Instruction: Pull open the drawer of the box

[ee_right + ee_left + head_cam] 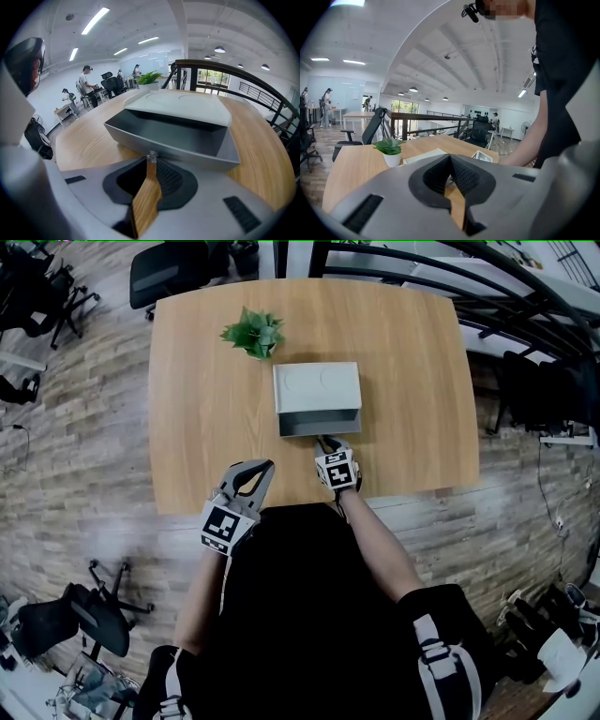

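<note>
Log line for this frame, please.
drawer: pulled open | right gripper: shut on knob | left gripper: shut, empty, away from box

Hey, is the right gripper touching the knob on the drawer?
Touching. The right gripper view shows the right gripper with its tips closed on the small knob at the front of the open drawer.

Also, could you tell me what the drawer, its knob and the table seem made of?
Drawer: probably matte grey plastic or painted metal; smooth, even, no grain.
Knob: glinting, perhaps metal or glass; too small to tell.
Table: wood or laminate, light grain showing.
</note>
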The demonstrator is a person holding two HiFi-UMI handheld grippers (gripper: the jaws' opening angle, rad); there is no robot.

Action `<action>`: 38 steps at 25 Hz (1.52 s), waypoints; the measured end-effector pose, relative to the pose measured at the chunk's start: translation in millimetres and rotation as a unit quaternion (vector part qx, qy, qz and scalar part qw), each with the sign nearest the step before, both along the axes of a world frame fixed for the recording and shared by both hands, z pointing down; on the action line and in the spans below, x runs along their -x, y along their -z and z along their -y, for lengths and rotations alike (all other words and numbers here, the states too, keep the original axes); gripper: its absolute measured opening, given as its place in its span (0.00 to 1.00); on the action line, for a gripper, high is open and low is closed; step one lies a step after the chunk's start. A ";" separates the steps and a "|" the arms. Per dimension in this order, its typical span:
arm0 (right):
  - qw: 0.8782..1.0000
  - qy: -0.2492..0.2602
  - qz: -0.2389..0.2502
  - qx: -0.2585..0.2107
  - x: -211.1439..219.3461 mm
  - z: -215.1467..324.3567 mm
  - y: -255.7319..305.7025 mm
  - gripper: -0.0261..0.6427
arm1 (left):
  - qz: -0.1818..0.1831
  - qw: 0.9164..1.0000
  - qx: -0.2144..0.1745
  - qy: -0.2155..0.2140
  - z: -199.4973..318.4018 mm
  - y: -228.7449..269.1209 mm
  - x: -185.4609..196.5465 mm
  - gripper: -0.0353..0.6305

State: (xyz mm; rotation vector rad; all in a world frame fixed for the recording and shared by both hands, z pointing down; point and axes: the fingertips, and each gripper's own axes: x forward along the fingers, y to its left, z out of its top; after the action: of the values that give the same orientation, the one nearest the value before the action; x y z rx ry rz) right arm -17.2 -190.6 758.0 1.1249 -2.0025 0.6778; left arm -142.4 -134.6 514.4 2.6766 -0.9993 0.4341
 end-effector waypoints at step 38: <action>0.997 0.076 0.017 0.003 -3.1 -36.1 -1.9 0.15 | 0.010 0.999 0.022 0.038 -65.4 8.5 -53.2 0.09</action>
State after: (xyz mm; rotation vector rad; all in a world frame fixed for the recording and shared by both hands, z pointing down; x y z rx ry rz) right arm -14.0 -154.5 759.9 0.9529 -2.0883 0.6272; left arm -89.2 -69.2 506.0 2.5904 -1.0797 0.4628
